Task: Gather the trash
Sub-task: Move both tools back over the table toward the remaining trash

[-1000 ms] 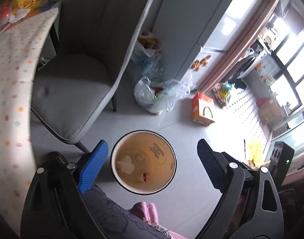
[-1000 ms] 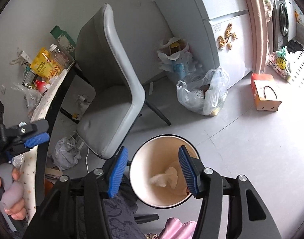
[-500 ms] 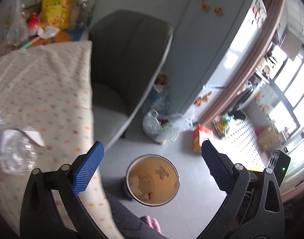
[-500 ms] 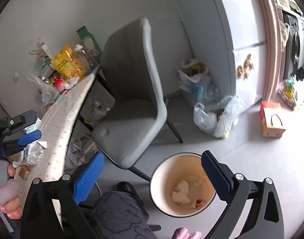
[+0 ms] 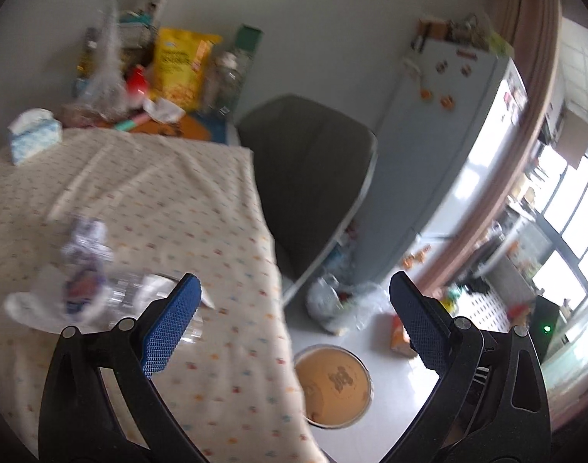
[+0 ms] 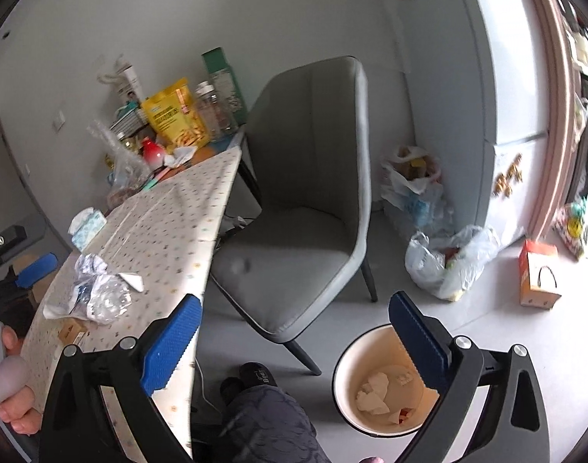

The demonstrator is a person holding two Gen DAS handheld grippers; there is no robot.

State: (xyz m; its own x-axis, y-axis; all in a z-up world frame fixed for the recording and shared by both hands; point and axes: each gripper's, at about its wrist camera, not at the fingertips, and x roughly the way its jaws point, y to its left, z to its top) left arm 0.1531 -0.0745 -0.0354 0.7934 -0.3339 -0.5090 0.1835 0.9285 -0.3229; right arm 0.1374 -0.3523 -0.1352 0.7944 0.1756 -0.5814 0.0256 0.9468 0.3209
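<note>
Left hand-held gripper (image 5: 292,326) spread wide, right hand-held gripper (image 6: 294,343) spread wide, both empty, crumpled clear plastic trash (image 6: 95,295) on dotted-cloth desk (image 6: 170,231), round cream bin (image 6: 382,397) on floor holding paper scraps.

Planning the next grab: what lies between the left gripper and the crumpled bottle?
Nothing but bare tablecloth. In the left wrist view, the open left gripper hovers beside the bottle.

Chair (image 6: 305,208) flanks table (image 6: 170,227); bin (image 6: 382,389) mouth unobstructed.
</note>
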